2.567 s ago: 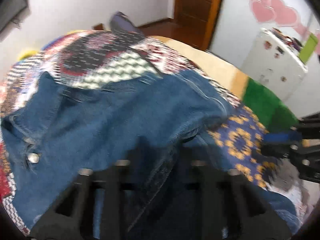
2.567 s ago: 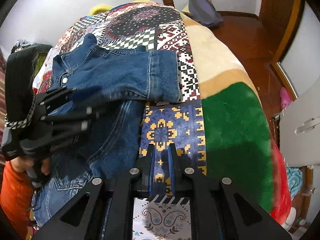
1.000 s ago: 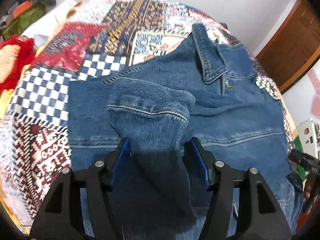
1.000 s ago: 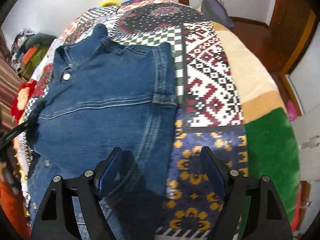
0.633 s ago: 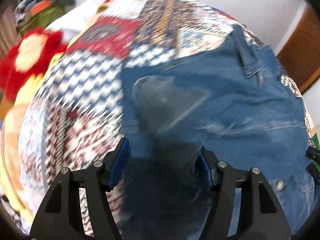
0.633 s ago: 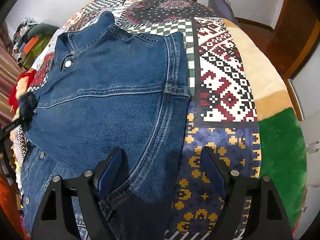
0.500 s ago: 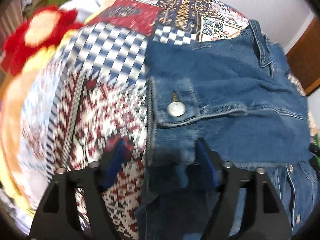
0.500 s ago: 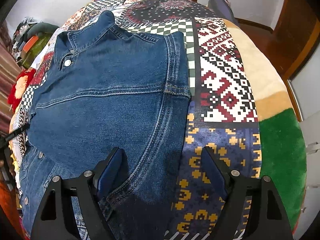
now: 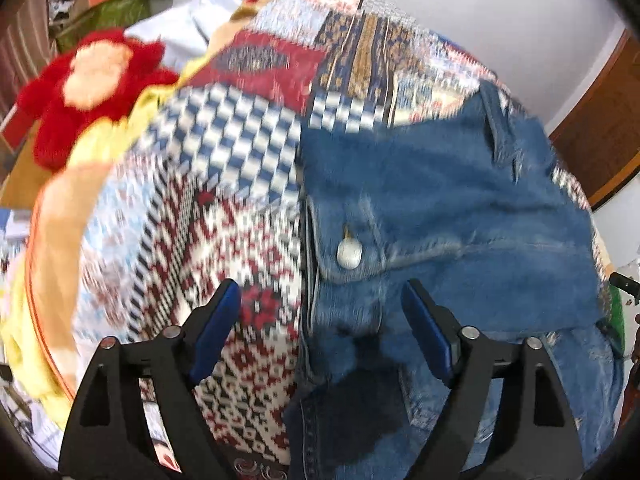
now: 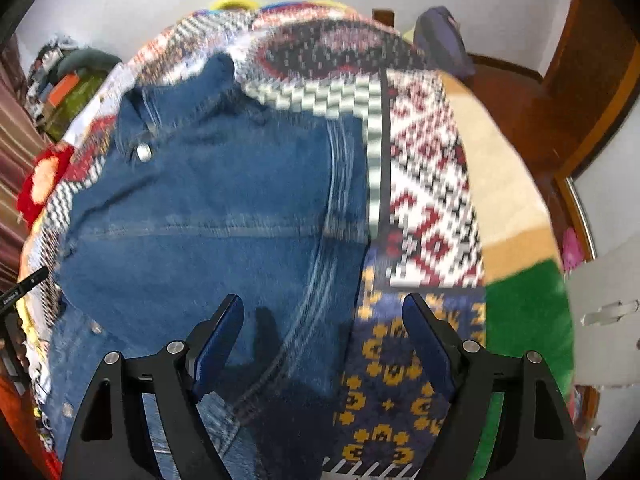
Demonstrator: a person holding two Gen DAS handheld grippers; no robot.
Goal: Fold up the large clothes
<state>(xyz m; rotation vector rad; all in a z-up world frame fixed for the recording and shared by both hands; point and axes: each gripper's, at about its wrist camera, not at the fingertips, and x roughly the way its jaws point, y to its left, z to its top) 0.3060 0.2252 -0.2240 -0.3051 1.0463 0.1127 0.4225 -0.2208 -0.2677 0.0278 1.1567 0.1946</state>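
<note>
Left claw (image 9: 320, 332): its blue-padded jaws are standing spread wide and holding nothing, hanging above the left edge of the denim jacket (image 9: 440, 208), where a buttoned cuff (image 9: 348, 254) is lying folded onto the body. Right claw (image 10: 322, 334): its jaws are likewise gaping and empty, poised over the jacket's right side seam (image 10: 320, 272), with one finger over denim and the other over the patchwork quilt (image 10: 432, 208).

Garment: the jacket is lying flat on the quilt-covered bed, collar (image 10: 180, 92) pointing away from the person, both sleeves apparently turned in so the outline is reading as a rough rectangle. The lower hem is running out of sight beneath the claws. Both views are blurring, so fine creases cannot be judged.

Surroundings: a red plush toy (image 9: 88, 84) is sitting near the left bed edge, well apart from the jacket; a green blanket (image 10: 528, 320) is covering the bed's right side.

Probable stage: side folds appear done, and the lengthwise fold is seemingly remaining.

Risks: heavy denim is tending to spring back, so the tucked sleeve may be sliding out when the hem is lifted. A pinch taking only the top layer would be dragging it askew. A claw closing too deep could be catching the quilt with the cloth.
</note>
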